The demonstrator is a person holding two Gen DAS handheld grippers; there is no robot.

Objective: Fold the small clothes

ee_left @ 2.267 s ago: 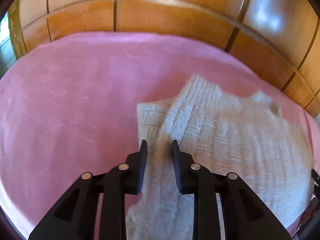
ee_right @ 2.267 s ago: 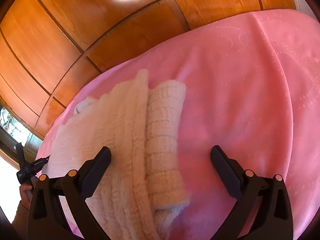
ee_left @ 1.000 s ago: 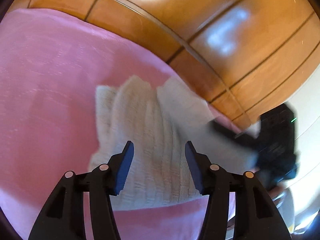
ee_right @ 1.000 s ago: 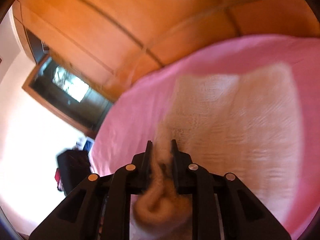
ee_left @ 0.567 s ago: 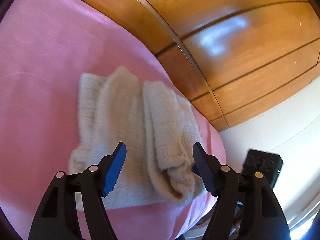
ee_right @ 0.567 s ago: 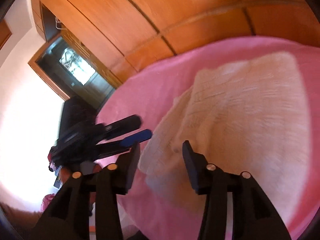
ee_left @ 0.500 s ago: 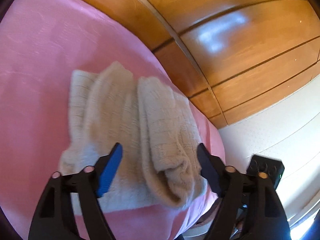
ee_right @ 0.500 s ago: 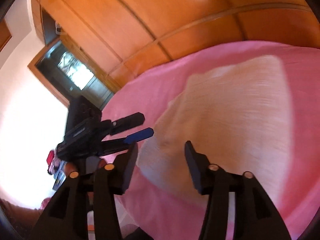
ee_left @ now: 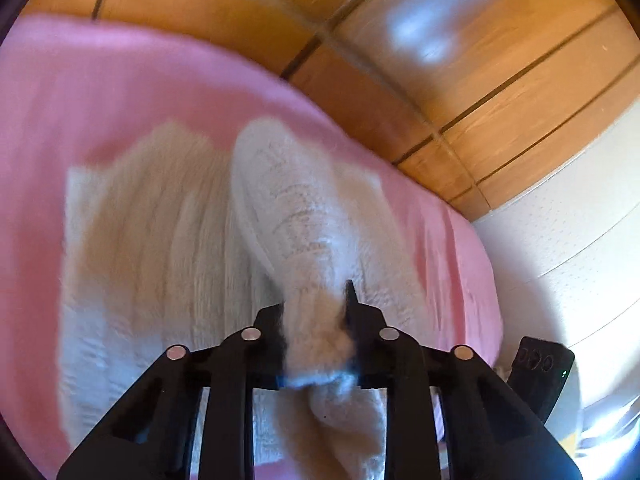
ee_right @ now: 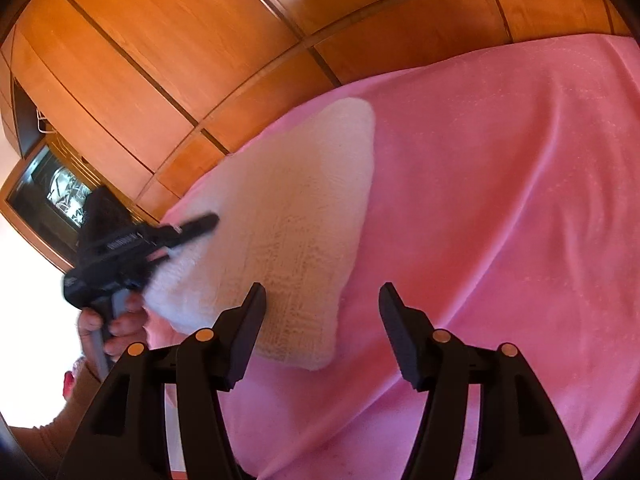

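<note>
Two wrist views of a cream knit garment (ee_right: 288, 220) lying on a pink blanket (ee_right: 500, 200) that is covering what appears to be a bed, with wooden wall panels (ee_right: 160, 60) filling the upper part of both frames.

Left-wrist view: the left claw (ee_left: 316, 312), at lower centre of the frame, is pinching a bunched fold of the garment (ee_left: 296, 216). Its jaws have just been closing, and the wool is sitting between them and bulging out below the pads. The pinched strip, probably a sleeve, is rising toward the claw from the flat body of the knit, which is spreading across the left and centre of the frame. The picture is blurred, so the exact edge being held cannot be told.

Right-wrist view: the right claw (ee_right: 320, 312) is standing spread at lower centre, its jaws having just been opening, with nothing between them; it is hovering over the near corner of the garment and the bare blanket beside it. The left claw (ee_right: 180, 236) is visible at the left of the frame, held by a hand (ee_right: 112, 324), gripping the knit's left edge.

Judged step: carrying the pinched part across the body to form a fold. To do this well, the left claw should be keeping its pinch firm, lifting only enough to clear the pile, and laying the strip parallel to the long edge. The free right claw is well placed for pinning the near corner so the body does not slide on the plush blanket.
</note>
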